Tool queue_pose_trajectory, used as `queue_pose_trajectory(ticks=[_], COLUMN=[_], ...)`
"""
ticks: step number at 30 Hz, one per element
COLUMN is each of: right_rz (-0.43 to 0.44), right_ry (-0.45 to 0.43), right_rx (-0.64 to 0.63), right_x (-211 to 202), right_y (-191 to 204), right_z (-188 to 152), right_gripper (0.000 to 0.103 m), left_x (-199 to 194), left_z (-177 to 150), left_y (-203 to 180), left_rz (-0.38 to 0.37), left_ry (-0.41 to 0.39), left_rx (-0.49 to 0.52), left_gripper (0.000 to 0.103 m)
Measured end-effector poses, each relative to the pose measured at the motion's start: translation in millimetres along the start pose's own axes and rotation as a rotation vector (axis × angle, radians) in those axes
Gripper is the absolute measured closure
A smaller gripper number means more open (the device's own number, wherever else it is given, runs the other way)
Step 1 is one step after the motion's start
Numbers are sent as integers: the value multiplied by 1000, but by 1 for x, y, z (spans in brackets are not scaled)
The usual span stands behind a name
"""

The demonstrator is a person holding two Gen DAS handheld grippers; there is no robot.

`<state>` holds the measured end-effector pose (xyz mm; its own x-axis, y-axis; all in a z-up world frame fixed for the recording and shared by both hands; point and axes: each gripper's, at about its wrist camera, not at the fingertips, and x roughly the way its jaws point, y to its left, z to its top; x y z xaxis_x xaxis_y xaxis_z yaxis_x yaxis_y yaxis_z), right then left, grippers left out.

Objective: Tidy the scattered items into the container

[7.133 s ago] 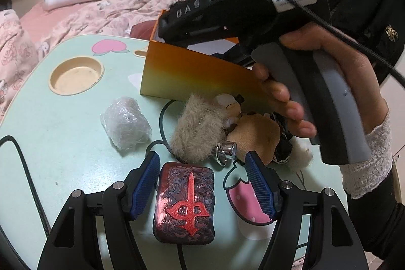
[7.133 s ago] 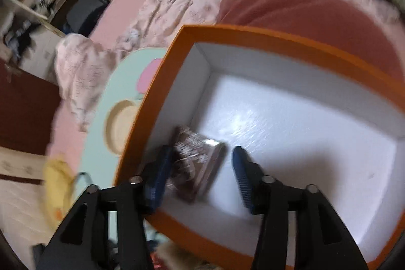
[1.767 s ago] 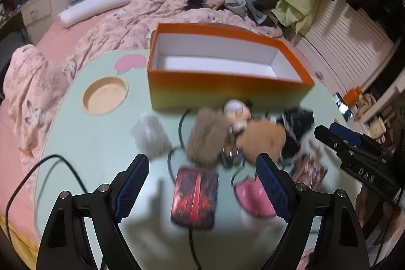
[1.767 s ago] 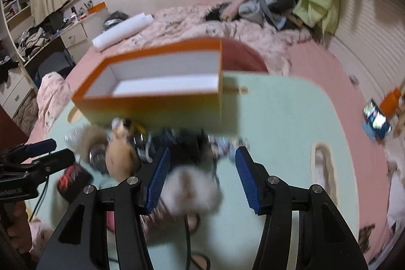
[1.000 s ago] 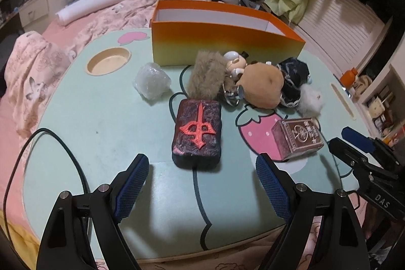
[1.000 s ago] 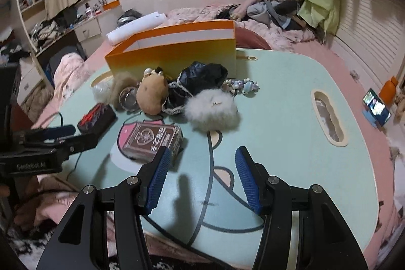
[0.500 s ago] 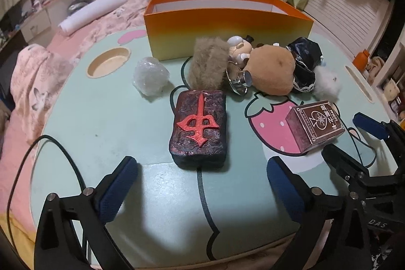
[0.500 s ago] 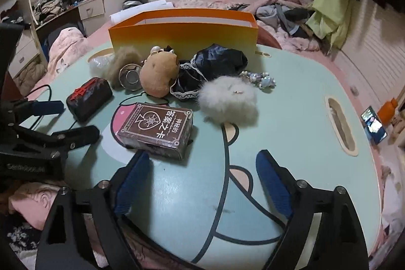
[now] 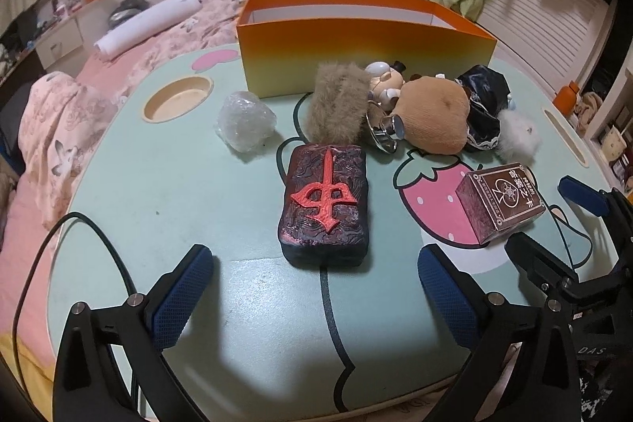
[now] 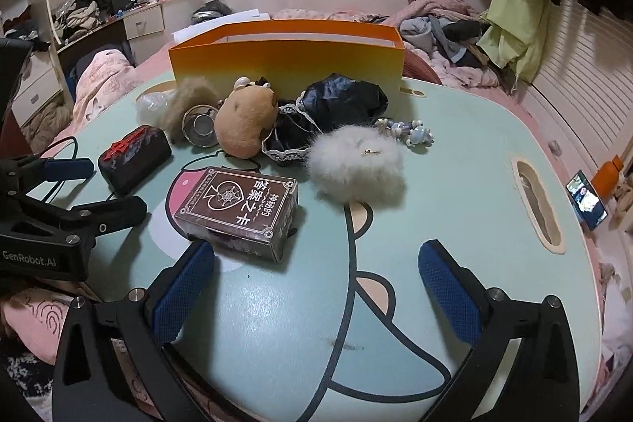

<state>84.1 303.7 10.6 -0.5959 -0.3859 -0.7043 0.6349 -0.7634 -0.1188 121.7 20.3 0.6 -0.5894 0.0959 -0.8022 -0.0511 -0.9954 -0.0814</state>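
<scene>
An orange box point(image 9: 364, 44) stands at the far side of the mint table; it also shows in the right wrist view point(image 10: 289, 60). In front of it lie a dark block with a red character point(image 9: 326, 200), a clear plastic lump point(image 9: 245, 123), a brown furry piece point(image 9: 338, 107), a tan plush point(image 9: 433, 119), black fabric point(image 9: 482, 93), a white pompom point(image 10: 356, 165) and a brown card box point(image 10: 239, 210). My left gripper point(image 9: 316, 299) is open and empty just short of the dark block. My right gripper point(image 10: 316, 291) is open and empty near the card box.
A round cup recess point(image 9: 178, 99) lies at the table's left, a slot point(image 10: 538, 204) at its right. A black cable point(image 9: 75, 236) runs over the table's left edge. A bead string point(image 10: 407, 133) lies beside the pompom. A bed point(image 9: 118, 66) lies behind the table.
Both grippers have opened wider over the last second and have pulled back low to the table's near edge. The objects on the table have not moved.
</scene>
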Motion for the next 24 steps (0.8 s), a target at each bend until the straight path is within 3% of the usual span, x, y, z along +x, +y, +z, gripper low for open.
queue_pose_trajectory(ticks=[9, 14, 20, 23, 24], right_rz=[9, 17, 68, 101, 110], right_ry=[-22, -37, -82, -124, -128], right_rx=[1, 7, 40, 39, 32], right_x=[0, -1, -9, -18, -19], right_y=[-1, -2, -7, -6, -5], right_z=[-2, -3, -6, -4, -3], right_gripper=[0, 0, 0, 0, 0], left_x=[-4, -11, -4, 3, 6], left_z=[-2, 4, 21, 23, 23], left_y=[16, 45, 23, 11, 9], left_rz=[9, -116, -100, -96, -91], left_ry=[-17, -74, -97, -78, -66], left_rx=[-34, -177, -68, -16, -10], left_gripper=[0, 1, 24, 46, 59])
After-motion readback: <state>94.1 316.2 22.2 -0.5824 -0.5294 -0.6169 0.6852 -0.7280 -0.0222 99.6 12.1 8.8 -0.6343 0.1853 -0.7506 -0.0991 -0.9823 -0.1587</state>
